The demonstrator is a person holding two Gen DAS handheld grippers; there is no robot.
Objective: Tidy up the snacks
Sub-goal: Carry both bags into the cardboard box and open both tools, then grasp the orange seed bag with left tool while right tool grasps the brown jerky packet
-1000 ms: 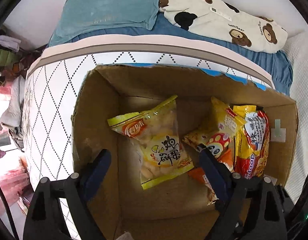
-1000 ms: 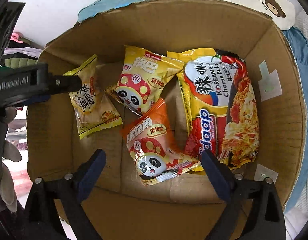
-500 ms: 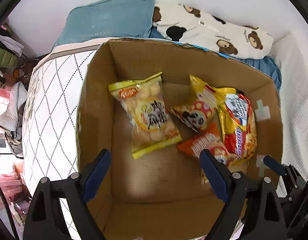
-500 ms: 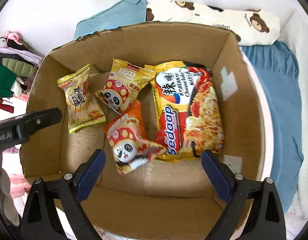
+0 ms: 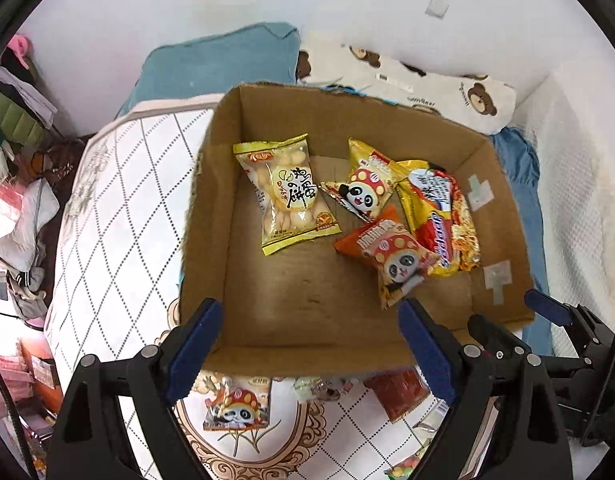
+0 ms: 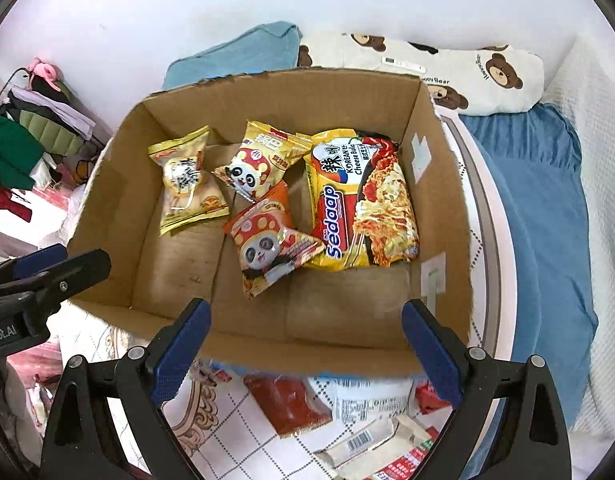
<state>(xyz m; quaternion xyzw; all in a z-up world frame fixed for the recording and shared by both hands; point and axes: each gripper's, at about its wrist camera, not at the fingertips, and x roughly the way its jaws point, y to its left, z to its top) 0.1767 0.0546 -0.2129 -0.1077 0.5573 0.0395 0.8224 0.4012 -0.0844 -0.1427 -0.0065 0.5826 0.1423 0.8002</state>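
Observation:
An open cardboard box (image 5: 211,216) (image 6: 439,200) sits on the bed. Inside lie a yellow cracker bag (image 5: 289,194) (image 6: 185,182), a yellow panda snack bag (image 5: 363,188) (image 6: 255,166), an orange panda snack bag (image 5: 393,256) (image 6: 271,240) and a noodle packet (image 5: 439,210) (image 6: 359,204). My left gripper (image 5: 307,348) is open and empty above the box's near edge. My right gripper (image 6: 303,344) is open and empty there too. Loose snacks lie in front of the box: a panda bag (image 5: 237,404), a red packet (image 6: 287,404) and more packets (image 6: 371,436).
The box rests on a white diamond-pattern mattress cover (image 5: 119,208). A teal pillow (image 5: 223,64) and a bear-print pillow (image 6: 467,72) lie behind it, with a blue sheet (image 6: 539,208) to the right. Clothes pile up at the left (image 6: 23,136).
Both grippers have pulled back and up from inside the box. The whole box and the loose snacks in front of it have come into view. The snacks in the box have not moved.

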